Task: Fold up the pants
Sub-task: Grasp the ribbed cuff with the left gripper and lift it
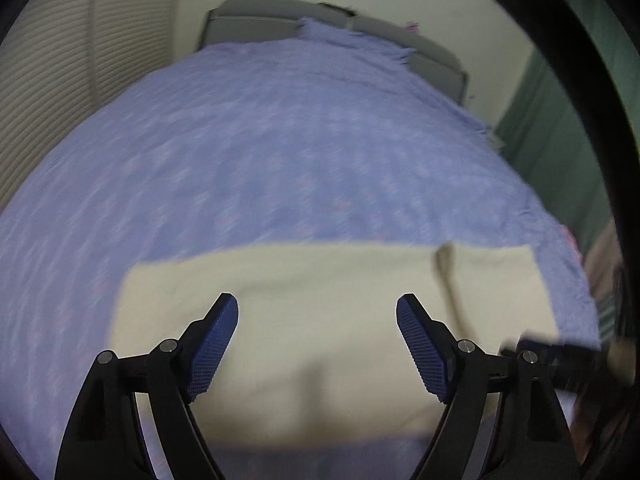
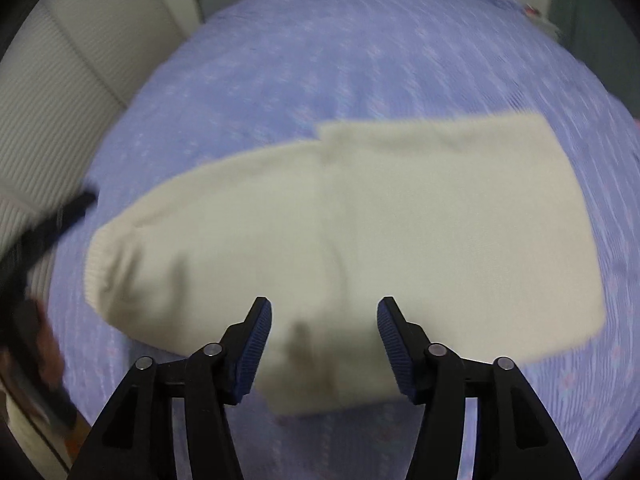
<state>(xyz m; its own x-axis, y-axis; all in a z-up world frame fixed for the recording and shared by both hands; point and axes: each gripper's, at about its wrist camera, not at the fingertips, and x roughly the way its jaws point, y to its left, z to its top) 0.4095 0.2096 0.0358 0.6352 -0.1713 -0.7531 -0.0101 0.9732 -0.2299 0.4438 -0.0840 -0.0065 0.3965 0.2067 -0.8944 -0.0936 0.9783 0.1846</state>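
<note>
Left tongs (image 1: 317,306) and right tongs (image 2: 324,308) spread apart (empty), cream pants (image 2: 360,232) folded flat just beyond, purple bedspread (image 1: 260,140)

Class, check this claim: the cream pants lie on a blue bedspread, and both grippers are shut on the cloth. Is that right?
Not quite. The pants do lie on the bedspread, but both wrist views show the left gripper and right gripper open, holding nothing.
</note>
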